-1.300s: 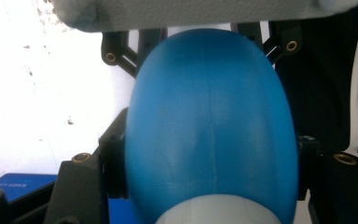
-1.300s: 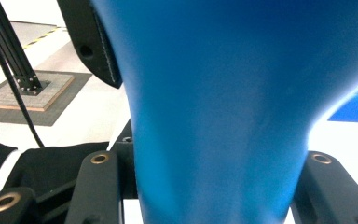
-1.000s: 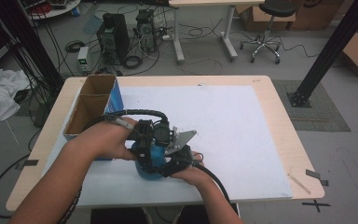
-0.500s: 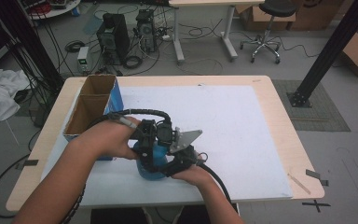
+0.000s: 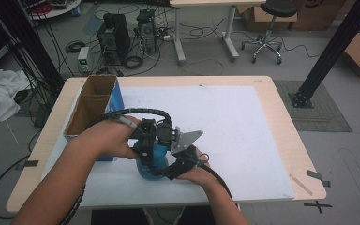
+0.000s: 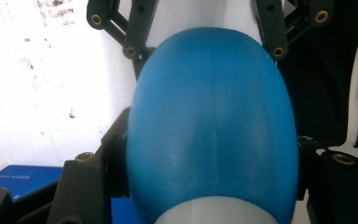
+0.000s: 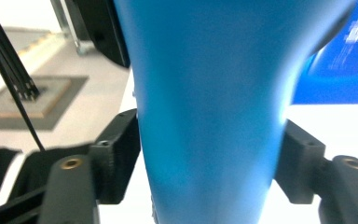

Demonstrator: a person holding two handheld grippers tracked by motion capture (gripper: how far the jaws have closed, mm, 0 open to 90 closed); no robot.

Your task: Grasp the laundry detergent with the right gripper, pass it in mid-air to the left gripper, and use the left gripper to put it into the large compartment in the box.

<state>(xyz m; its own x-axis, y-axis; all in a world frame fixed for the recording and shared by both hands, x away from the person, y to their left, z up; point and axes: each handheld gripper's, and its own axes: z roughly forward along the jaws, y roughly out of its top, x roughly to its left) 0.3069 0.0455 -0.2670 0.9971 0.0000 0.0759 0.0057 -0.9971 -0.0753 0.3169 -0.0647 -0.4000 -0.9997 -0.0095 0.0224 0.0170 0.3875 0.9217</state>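
Blue rounded plastic bottle [image 5: 151, 161] stands on the white sheet covering the light wooden table [image 5: 281, 122], near the front edge, just beside the open brown cardboard box with blue side [image 5: 91, 110]. Left gripper [image 6: 205, 154] has its black jaws clamped on the bottle's body. Right gripper [image 7: 209, 158] is likewise closed against the bottle, jaws touching both sides.

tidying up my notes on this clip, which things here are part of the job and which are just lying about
In the job:
- blue bottle, clamped by both tools
- left tool
- right tool

Lying about:
- open cardboard box at the table's left edge
- white sheet covering the table
- computer towers, stool and cables on the floor behind
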